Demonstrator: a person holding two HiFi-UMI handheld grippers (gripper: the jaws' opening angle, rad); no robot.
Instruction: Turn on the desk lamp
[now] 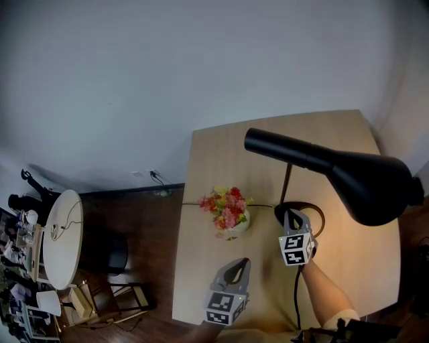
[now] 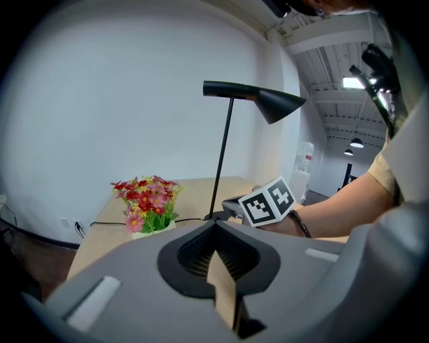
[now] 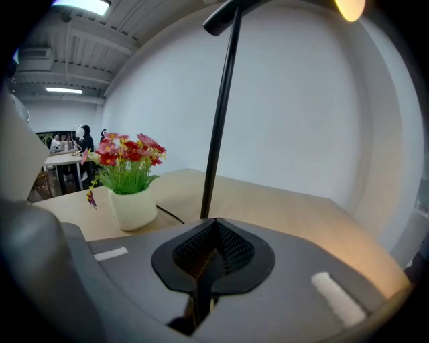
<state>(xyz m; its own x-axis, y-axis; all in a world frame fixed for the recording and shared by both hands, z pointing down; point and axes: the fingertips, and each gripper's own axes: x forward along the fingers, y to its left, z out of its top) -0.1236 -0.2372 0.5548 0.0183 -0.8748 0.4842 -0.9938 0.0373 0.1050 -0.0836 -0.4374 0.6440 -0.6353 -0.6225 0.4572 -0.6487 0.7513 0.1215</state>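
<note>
A black desk lamp stands on the wooden table point(image 1: 221, 154), its shade point(image 1: 369, 181) reaching out to the right. Its thin pole point(image 1: 287, 182) rises from a round base point(image 1: 316, 214). My right gripper point(image 1: 293, 213) is shut, its tips down at the base just in front of the pole point(image 3: 220, 114). In the right gripper view a warm bulb glow point(image 3: 350, 8) shows under the shade, and warm light falls on the table. My left gripper point(image 1: 236, 262) is shut on nothing, near the table's front edge. It points towards the lamp point(image 2: 275, 104) and the right gripper's marker cube point(image 2: 268, 201).
A white pot of red and pink flowers point(image 1: 229, 211) stands left of the lamp base. A black cord point(image 1: 295, 295) runs from the base towards me. Off the table's left edge, a round white table point(image 1: 60, 238) and a dark stool point(image 1: 110, 253) stand on the floor.
</note>
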